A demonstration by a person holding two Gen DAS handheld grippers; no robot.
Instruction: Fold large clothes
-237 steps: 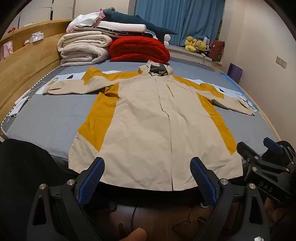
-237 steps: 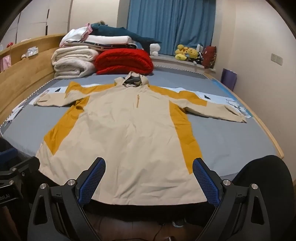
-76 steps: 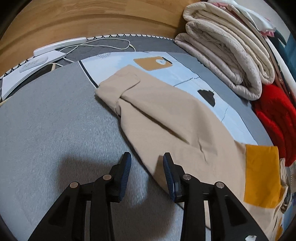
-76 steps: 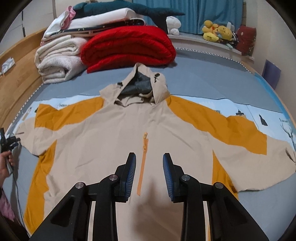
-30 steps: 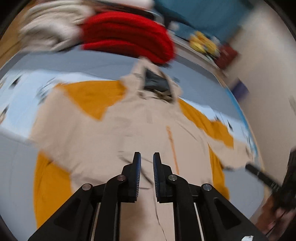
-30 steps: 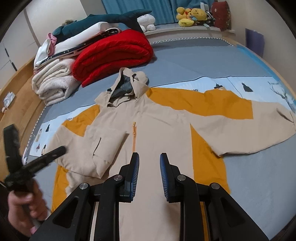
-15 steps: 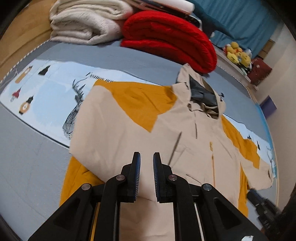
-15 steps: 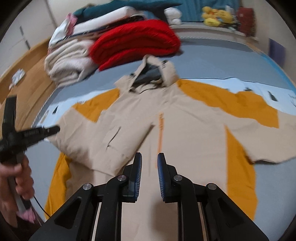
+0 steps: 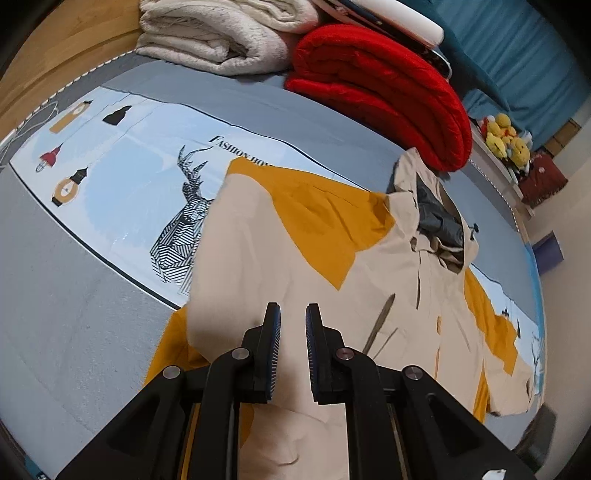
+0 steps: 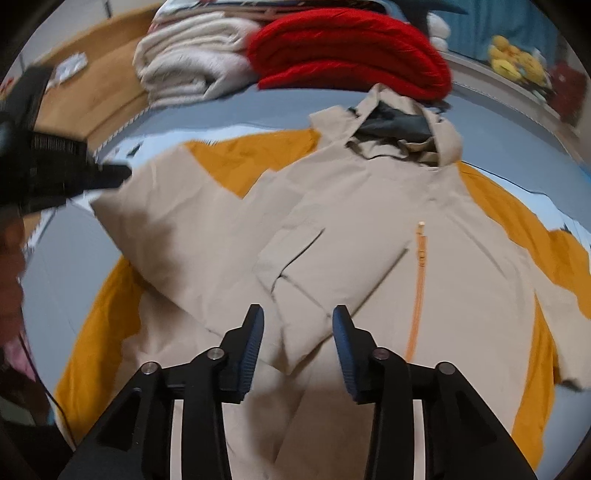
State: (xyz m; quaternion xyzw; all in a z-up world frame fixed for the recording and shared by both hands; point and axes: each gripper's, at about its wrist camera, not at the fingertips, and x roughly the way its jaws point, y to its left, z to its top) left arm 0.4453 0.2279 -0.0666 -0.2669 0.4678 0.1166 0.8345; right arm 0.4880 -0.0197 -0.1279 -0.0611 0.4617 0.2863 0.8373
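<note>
A beige and mustard hooded jacket [image 9: 332,266] lies front up on the grey bed; it also shows in the right wrist view [image 10: 369,229]. Its left sleeve [image 10: 207,236] is folded across the chest, cuff near the orange zip [image 10: 419,280]. The right sleeve [image 9: 506,354] still lies stretched out. My left gripper [image 9: 291,325] hovers over the folded sleeve, jaws a narrow gap apart, holding nothing. It also shows at the left edge of the right wrist view [image 10: 74,173]. My right gripper [image 10: 297,328] is open above the folded cuff, empty.
A red quilt [image 9: 380,85] and cream blankets [image 9: 221,33] are stacked at the head of the bed. A printed light-blue sheet [image 9: 122,158] lies under the jacket. Wooden bed frame [image 10: 96,96] at left. Yellow plush toys [image 9: 506,136] sit on the ledge.
The left sleeve has been folded over the chest and let go. My left gripper has drawn back toward the shoulder. My right gripper has opened wider and moved left over the cuff.
</note>
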